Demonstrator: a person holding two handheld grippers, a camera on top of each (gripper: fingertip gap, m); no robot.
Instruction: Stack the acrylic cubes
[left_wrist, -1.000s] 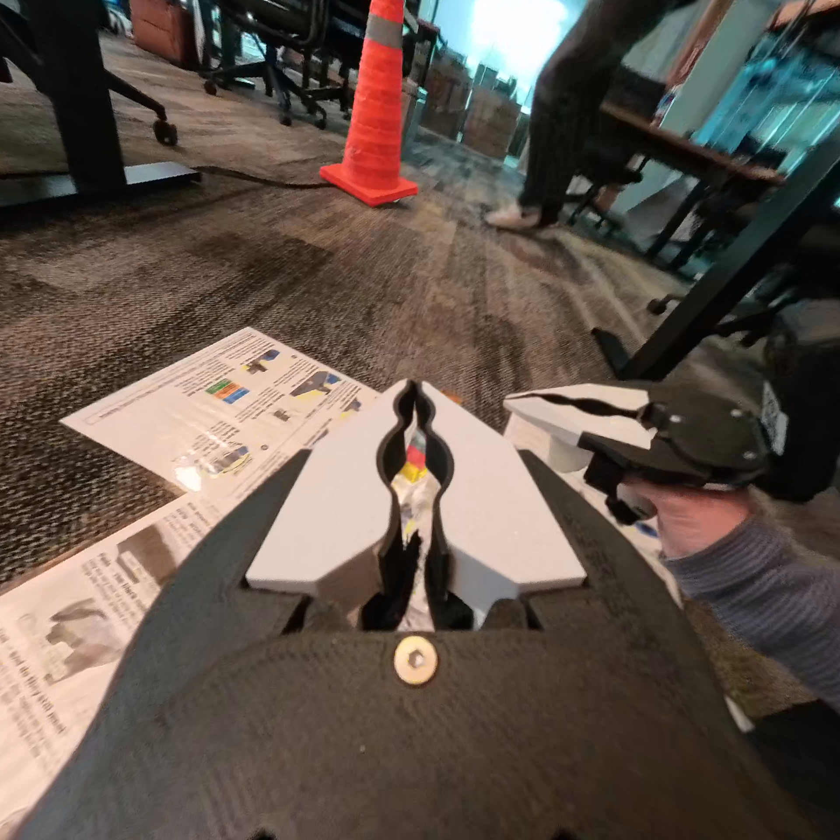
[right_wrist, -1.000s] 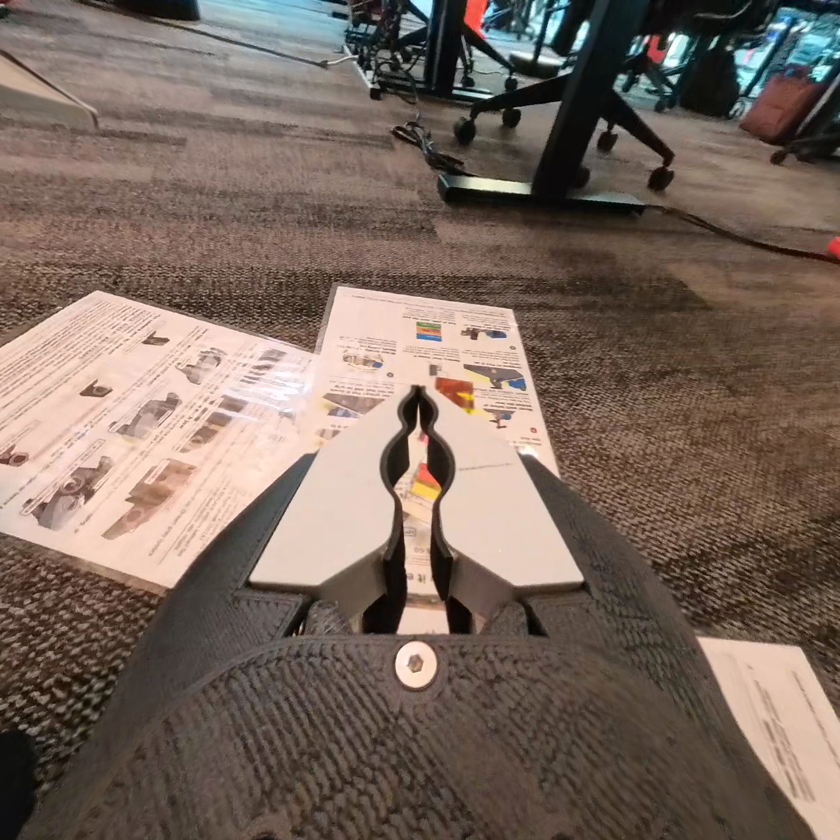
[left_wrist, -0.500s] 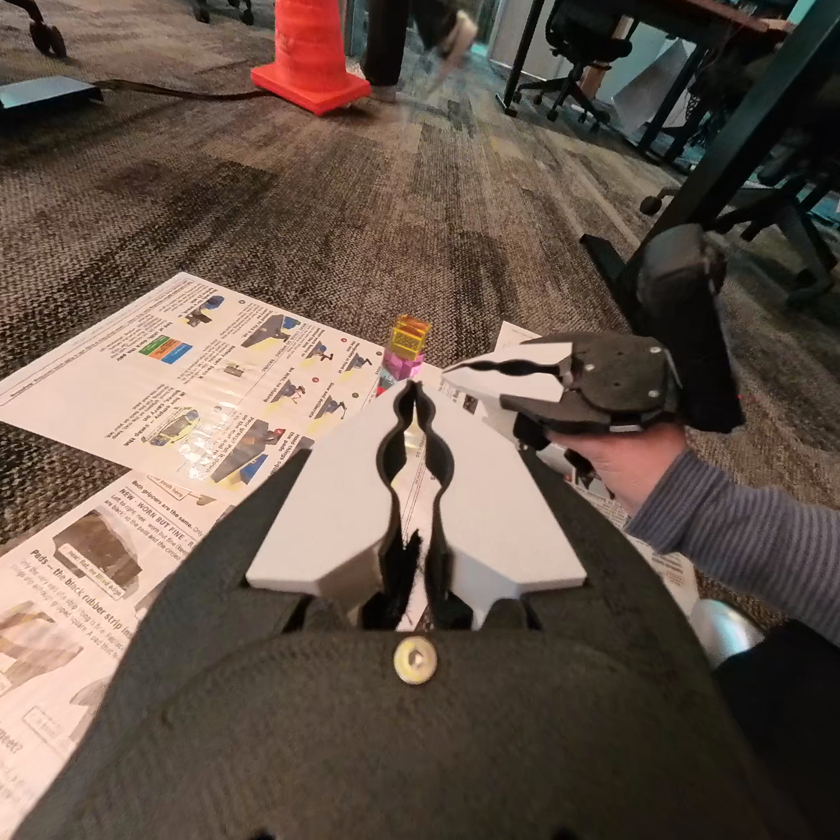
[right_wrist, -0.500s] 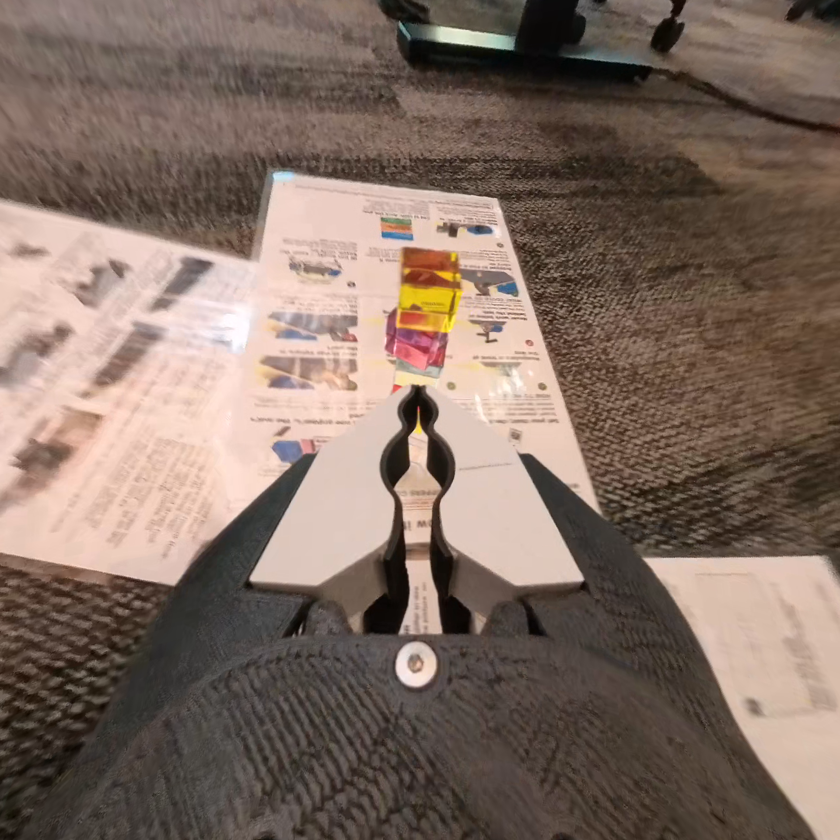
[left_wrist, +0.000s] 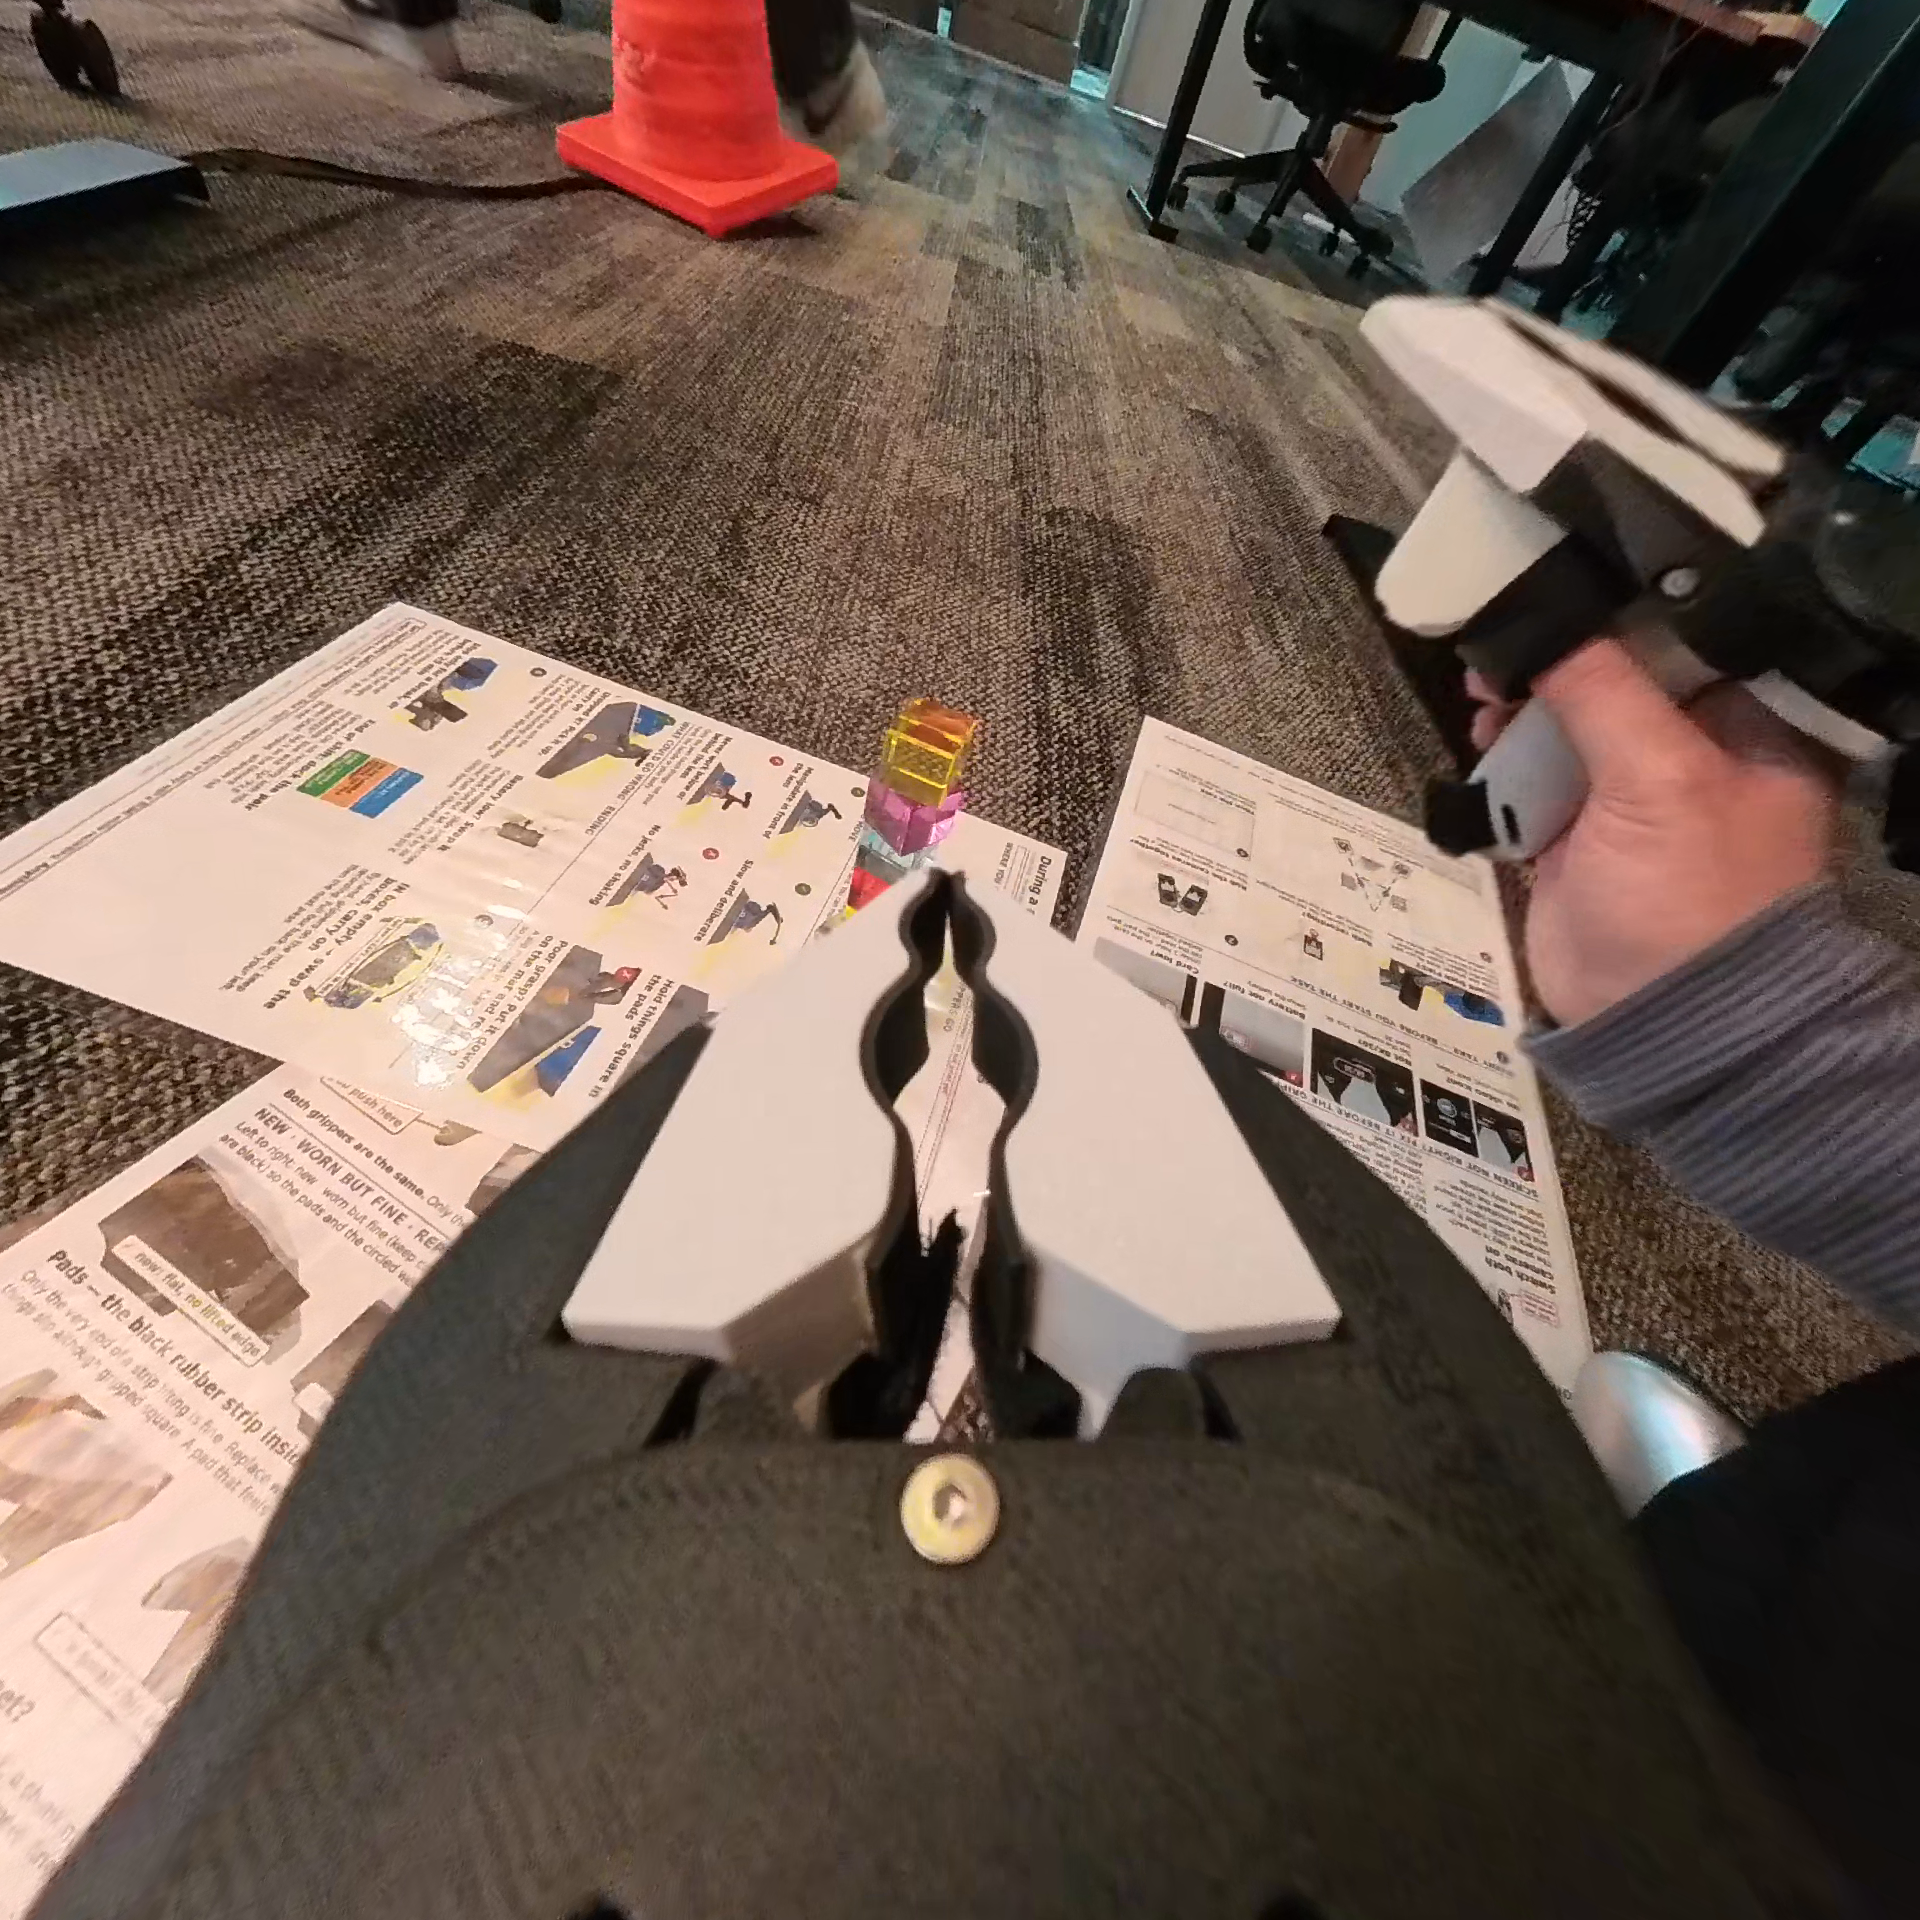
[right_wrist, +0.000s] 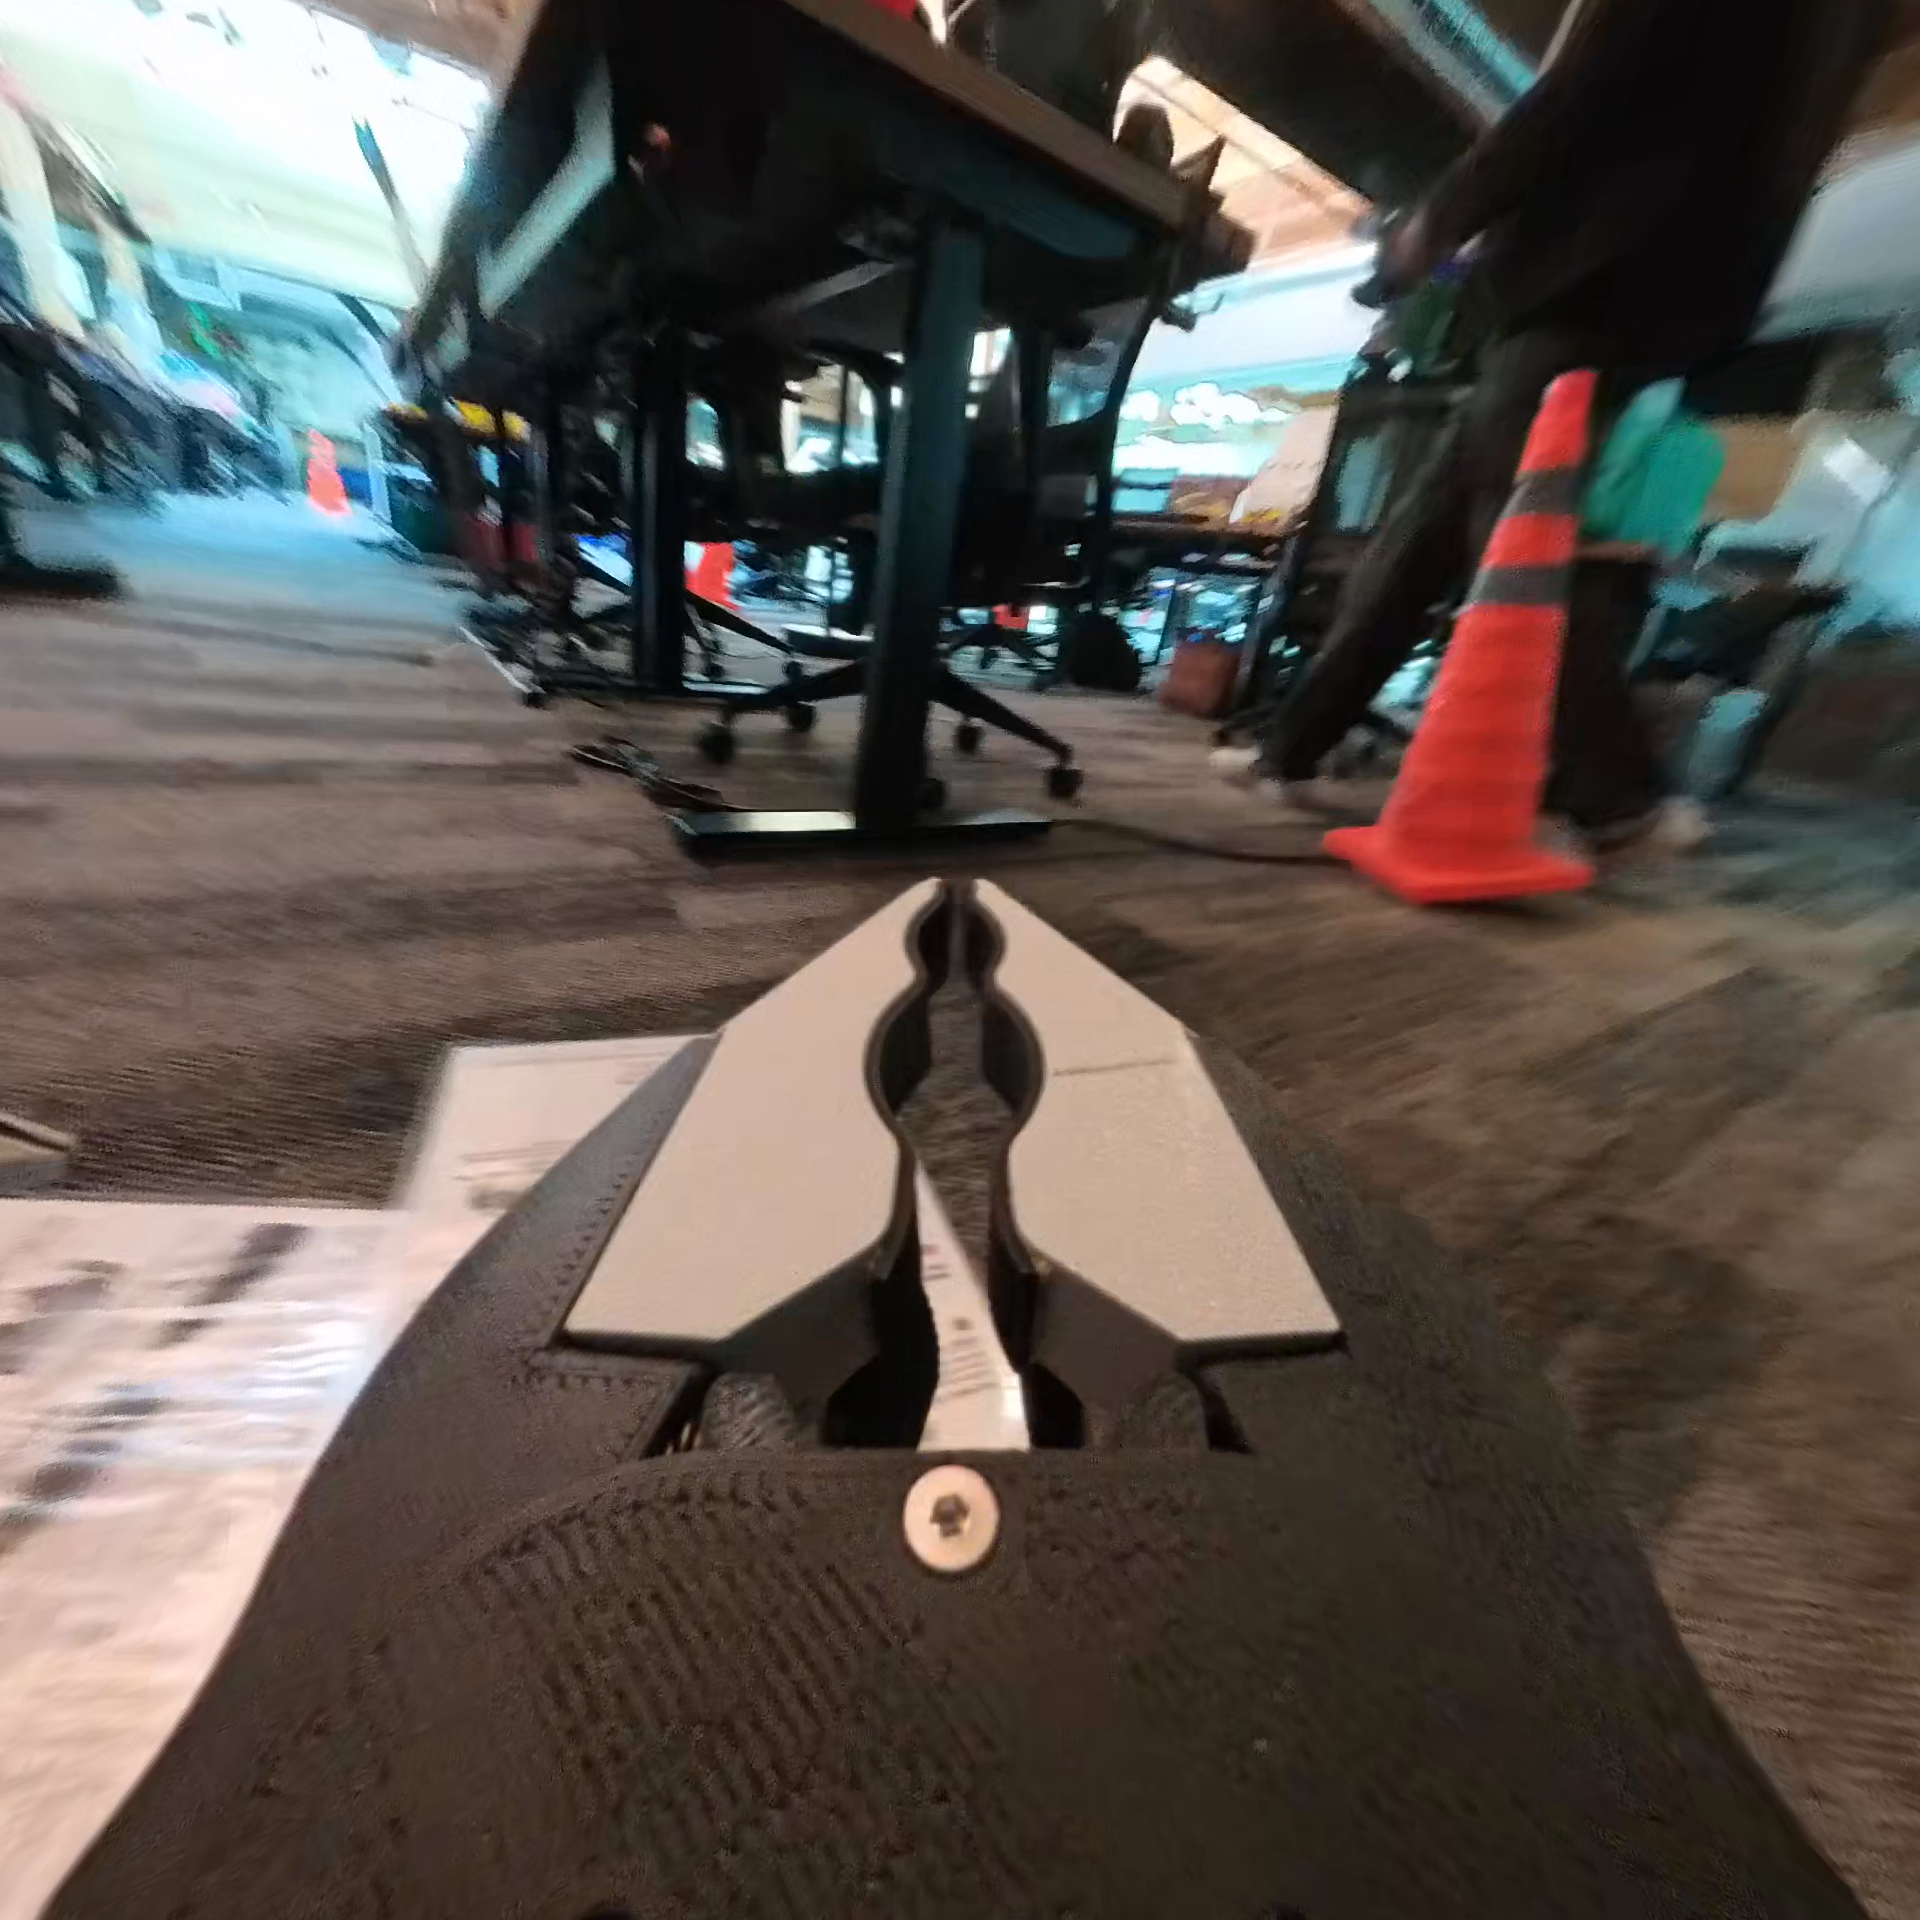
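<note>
Left tongs (left_wrist: 948, 883): tips together, nothing in them, low over the printed sheets (left_wrist: 436, 894) on the carpet.
Block tower (left_wrist: 914, 800): small see-through colored blocks, yellow on top, pink below, just past the left tips at 12 o'clock. Only the left view shows it.
Right tongs (right_wrist: 958, 888): tips together, bare, tilted up toward a desk leg (right_wrist: 914, 540).
Hand (left_wrist: 1662, 831): at 3 o'clock in the left view, holding the right tongs up.
Orange cone (right_wrist: 1475, 707): at 2 o'clock in the right view, 12 o'clock in the left.
</note>
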